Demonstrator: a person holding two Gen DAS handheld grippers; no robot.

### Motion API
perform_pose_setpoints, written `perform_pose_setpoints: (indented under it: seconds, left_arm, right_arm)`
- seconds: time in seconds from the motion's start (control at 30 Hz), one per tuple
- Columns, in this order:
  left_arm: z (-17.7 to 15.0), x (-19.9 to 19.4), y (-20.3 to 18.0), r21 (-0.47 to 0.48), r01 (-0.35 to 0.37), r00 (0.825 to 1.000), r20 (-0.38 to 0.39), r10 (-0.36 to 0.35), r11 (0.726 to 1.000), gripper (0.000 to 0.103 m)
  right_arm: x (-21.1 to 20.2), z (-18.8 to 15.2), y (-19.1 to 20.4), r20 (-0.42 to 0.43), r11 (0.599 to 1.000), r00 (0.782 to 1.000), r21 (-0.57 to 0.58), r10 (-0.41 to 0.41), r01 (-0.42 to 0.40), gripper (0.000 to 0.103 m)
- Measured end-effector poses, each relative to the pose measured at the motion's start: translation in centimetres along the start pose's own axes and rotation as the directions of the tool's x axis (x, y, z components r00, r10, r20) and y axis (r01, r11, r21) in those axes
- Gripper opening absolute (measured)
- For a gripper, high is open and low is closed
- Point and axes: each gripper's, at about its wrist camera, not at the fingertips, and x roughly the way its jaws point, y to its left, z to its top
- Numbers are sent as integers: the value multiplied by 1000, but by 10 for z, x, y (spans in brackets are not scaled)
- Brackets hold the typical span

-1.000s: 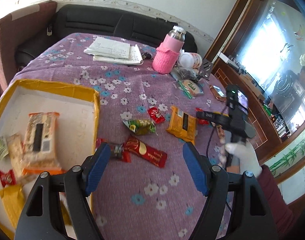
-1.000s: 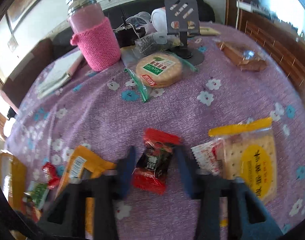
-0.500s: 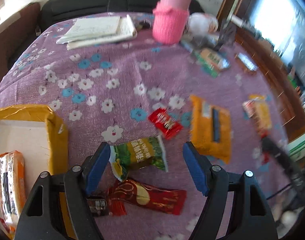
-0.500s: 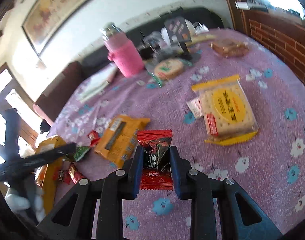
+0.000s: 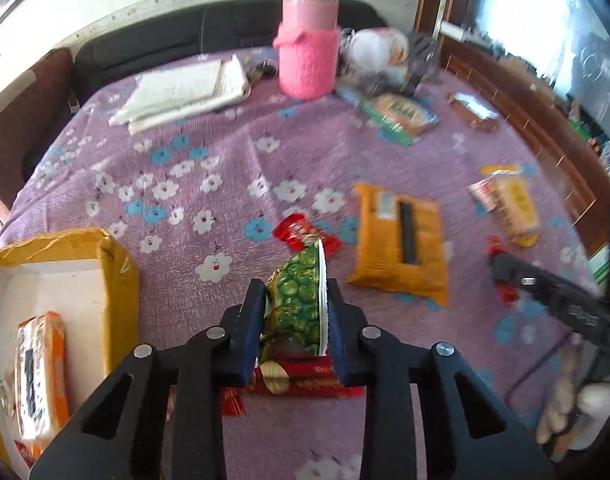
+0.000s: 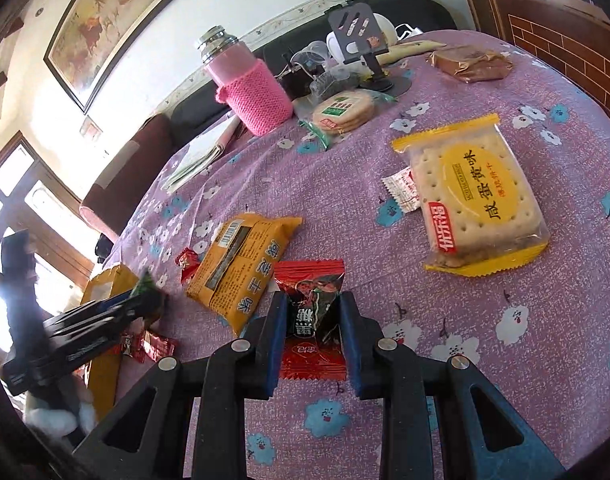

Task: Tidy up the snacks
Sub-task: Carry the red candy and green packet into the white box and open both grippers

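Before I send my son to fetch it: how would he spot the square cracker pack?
Start at the pink bottle at the table's far side and come toward the near right edge. The square cracker pack lies flat there, clear-wrapped with yellow ends. Unlike the orange pouch beside it, it shows pale crackers under a yellow oval label.

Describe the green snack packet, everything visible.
The green packet is a small glossy foil pouch printed with round green shapes, gold at its crumpled lower end and with a white crimped seam along its right edge. It stands on edge, pinched between the blue pads of the left gripper, squeezed narrow. It appears lifted off the purple cloth, above a long red wrapper. The right wrist view shows only its blurred tip past the jaws.
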Motion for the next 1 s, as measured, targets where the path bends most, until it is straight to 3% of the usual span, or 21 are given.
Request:
perform_pose_setpoints:
  seconds: [0.33, 0.63, 1.0]
  left_arm:
    - [-44, -97, 22, -140, 120, 983, 155, -98, 983, 26]
    - [-96, -156, 71, -288, 64, 969, 246, 9, 955, 27]
    - [-141, -181, 126, -418, 35, 955, 282, 93, 908, 27]
  right_arm:
    - [-6, -1, -3, 24, 999, 999, 25, 48, -48, 27]
    - [-14, -11, 22, 43, 997, 997, -37, 71, -69, 27]
    - [-54, -41, 115, 3, 959, 981, -211, 195, -190, 26]
